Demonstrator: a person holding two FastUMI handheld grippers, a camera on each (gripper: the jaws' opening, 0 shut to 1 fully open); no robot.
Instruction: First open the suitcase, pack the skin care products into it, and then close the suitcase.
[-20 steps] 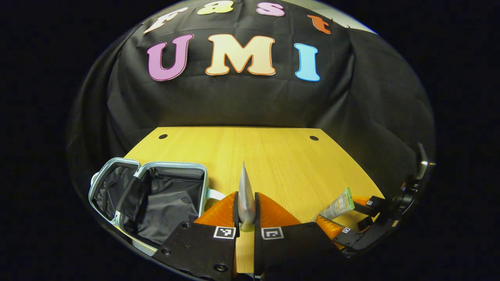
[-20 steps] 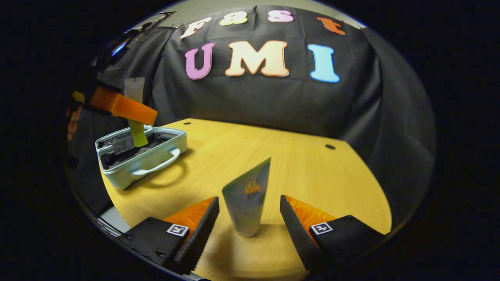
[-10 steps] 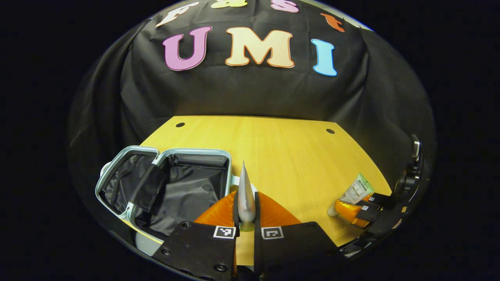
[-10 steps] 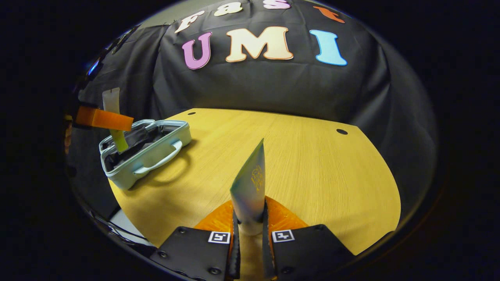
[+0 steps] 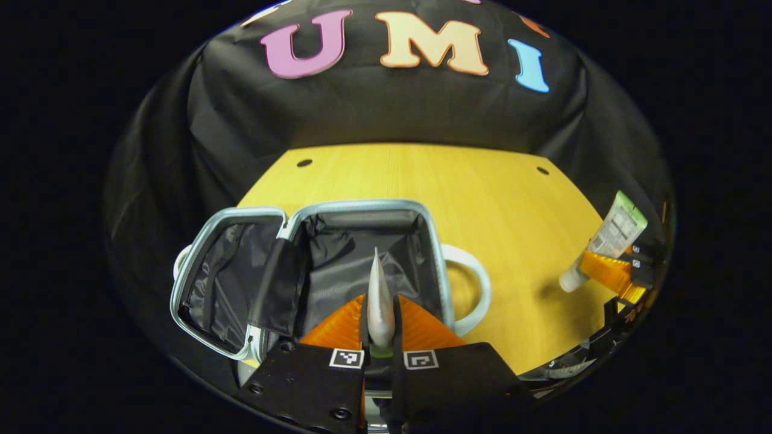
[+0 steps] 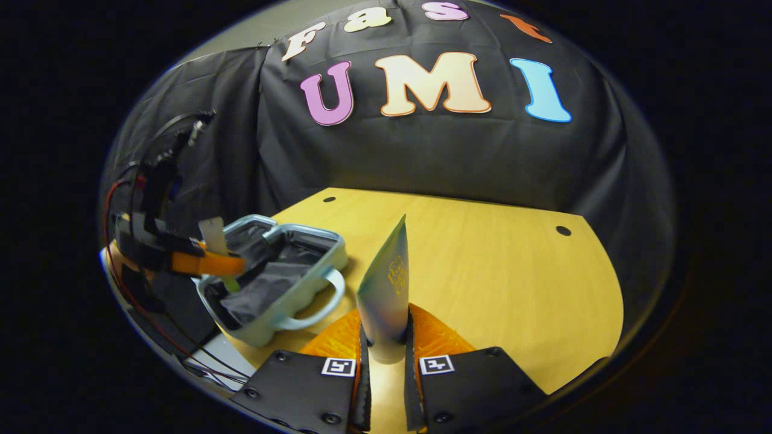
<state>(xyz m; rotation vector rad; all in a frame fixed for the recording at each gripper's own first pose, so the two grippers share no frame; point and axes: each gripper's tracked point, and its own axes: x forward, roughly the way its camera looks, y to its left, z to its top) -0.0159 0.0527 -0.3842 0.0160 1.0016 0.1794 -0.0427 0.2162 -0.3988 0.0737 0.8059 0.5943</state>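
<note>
My left gripper (image 5: 380, 328), jaws clenched on a pale tube (image 5: 379, 295), has moved over the open suitcase (image 5: 362, 208) and now hangs above its dark lining. My right gripper (image 6: 386, 355), jaws wide a second ago, has clamped the white-and-green tube (image 6: 386, 289) and lifted it off the tabletop (image 6: 500, 271) towards the case. Judging by that, both products are ready to drop in. The green tube carries a small gold emblem and print too fine to read.
</note>
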